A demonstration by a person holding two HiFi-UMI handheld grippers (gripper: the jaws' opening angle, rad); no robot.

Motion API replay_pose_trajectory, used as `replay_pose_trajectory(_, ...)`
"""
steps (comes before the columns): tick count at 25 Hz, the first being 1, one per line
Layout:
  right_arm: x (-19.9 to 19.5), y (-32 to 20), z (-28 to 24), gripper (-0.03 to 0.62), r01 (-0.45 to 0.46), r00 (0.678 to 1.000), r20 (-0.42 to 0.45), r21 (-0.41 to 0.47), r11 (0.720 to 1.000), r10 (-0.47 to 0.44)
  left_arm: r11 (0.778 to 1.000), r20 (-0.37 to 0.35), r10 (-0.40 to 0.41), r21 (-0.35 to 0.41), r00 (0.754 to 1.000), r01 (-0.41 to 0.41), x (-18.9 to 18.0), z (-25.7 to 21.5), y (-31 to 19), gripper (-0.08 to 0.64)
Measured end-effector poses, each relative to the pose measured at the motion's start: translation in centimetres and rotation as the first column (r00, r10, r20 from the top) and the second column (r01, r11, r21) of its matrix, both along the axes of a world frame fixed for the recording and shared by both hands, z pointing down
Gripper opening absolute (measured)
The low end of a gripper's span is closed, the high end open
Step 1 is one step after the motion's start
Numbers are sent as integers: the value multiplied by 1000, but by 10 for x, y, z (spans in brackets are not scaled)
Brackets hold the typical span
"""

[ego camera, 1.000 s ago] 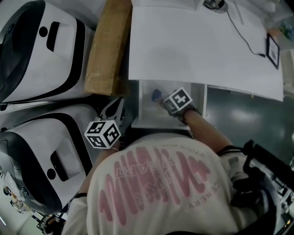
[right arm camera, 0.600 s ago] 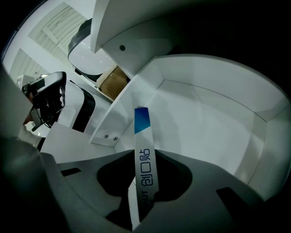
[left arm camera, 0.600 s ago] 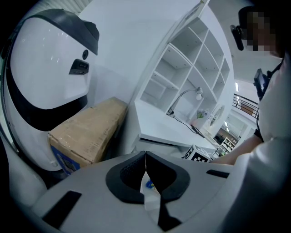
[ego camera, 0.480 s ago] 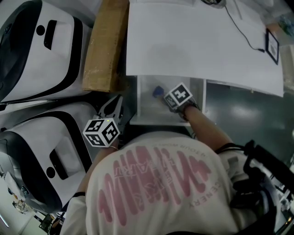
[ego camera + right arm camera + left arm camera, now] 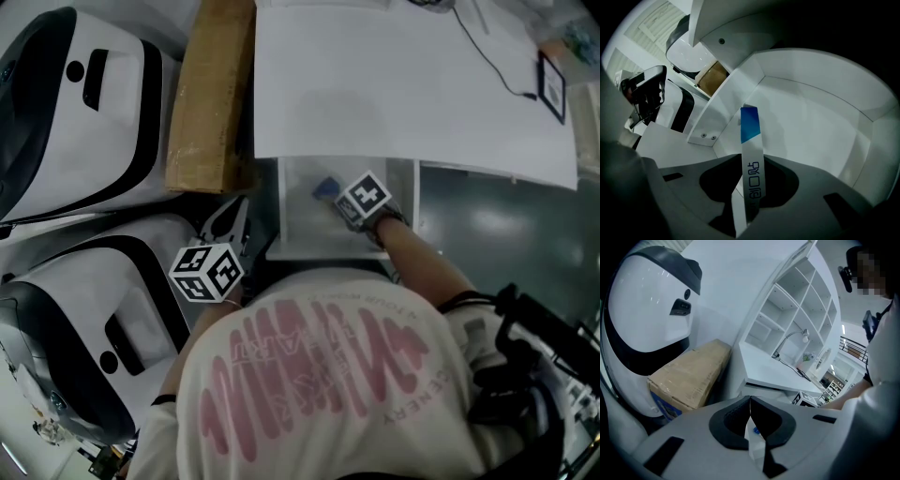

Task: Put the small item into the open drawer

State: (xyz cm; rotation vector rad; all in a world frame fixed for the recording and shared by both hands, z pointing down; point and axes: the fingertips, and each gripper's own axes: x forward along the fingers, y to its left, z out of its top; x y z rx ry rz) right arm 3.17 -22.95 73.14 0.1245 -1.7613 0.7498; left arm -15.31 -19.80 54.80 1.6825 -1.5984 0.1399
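Observation:
The small item [image 5: 750, 126] is a flat white strip with a blue end, standing upright between the jaws of my right gripper [image 5: 751, 185]. Those jaws are opening, with the strip still pinched between the pads. This gripper [image 5: 333, 199] is inside the open white drawer [image 5: 298, 240], and the strip's blue end [image 5: 324, 189] points toward the drawer's back. My left gripper [image 5: 230, 220] hangs left of the drawer, outside it. In the left gripper view its jaws [image 5: 750, 401] meet at the tips with nothing between them.
A white desktop [image 5: 403, 84] overhangs the drawer, with a black cable [image 5: 497, 66] across it. A cardboard box [image 5: 211, 94] stands left of the desk. Two white-and-black machine shells [image 5: 75, 103] [image 5: 84, 319] fill the left side. A white shelf unit [image 5: 801, 310] rises behind the desk.
Hardly anything differs. My right gripper has stayed inside the drawer with the strip, and my left gripper has kept its place beside the drawer.

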Motion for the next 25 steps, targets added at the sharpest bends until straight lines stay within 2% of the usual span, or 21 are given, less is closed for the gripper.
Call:
replay_pose_trajectory(7, -2, -1, 0, 112, -17, 1000, 6, -19, 1000, 18, 1000, -17, 10, 2, 1000, -10, -2, 7, -5, 31)
replay_pose_trajectory(12, 1, -1, 0, 121, -5, 1000, -16, 9, 1000, 5, 1000, -38, 12, -1, 999, -12, -8, 11, -3, 31)
replay_pose_trajectory(17, 3, -6, 0, 152, -1, 999, -45, 40, 999, 3, 999, -58, 32, -4, 998, -32, -15, 16, 1, 31)
replay_pose_trajectory(21, 12, -8, 1, 183, -14, 995, -103, 56, 998, 19, 999, -63, 48, -8, 997, -49, -23, 15, 3, 31)
replay_pose_trajectory(25, 9, -10, 4, 206, -44, 994, -95, 55, 998, 49, 998, -64, 64, -7, 996, -65, -29, 15, 5, 31)
